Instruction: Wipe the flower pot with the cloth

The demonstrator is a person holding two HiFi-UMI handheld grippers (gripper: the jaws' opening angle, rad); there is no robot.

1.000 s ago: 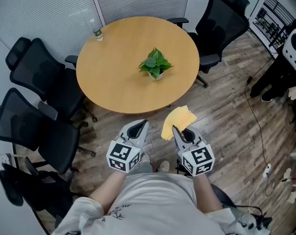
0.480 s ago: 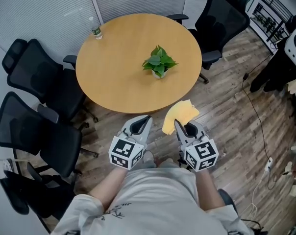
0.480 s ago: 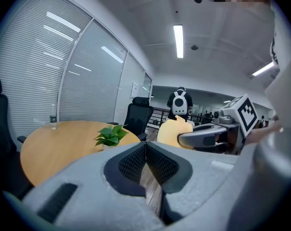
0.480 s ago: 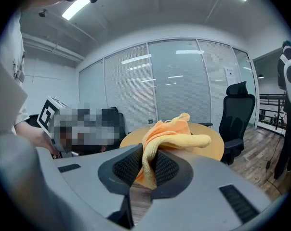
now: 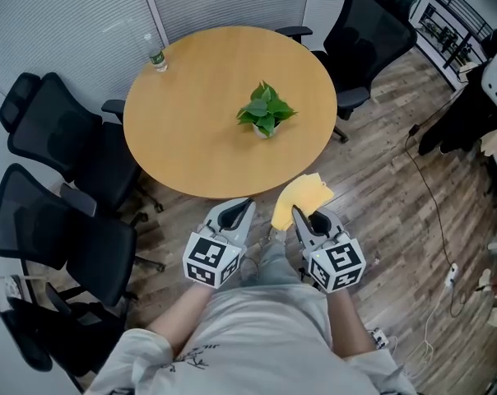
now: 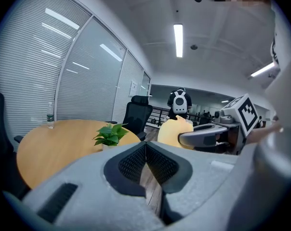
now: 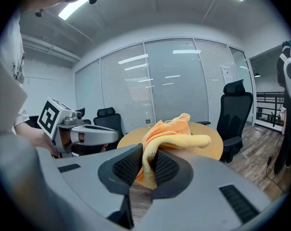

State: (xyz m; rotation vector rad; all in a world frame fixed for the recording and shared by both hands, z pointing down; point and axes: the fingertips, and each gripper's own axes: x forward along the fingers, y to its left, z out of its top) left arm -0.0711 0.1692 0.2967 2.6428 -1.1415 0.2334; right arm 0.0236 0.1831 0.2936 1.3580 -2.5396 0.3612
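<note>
We hold the yellow cloth clamped in the right hand-held gripper, ready for wiping, the left hand-held gripper clenched on nothing beside it, while the flower pot stands far off, right of the tabletop's middle.

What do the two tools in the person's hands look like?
The left tool and right tool are light grey, with black meshy pads. Each has a white cube with black square markers. The person wears a white short-sleeved shirt.
</note>
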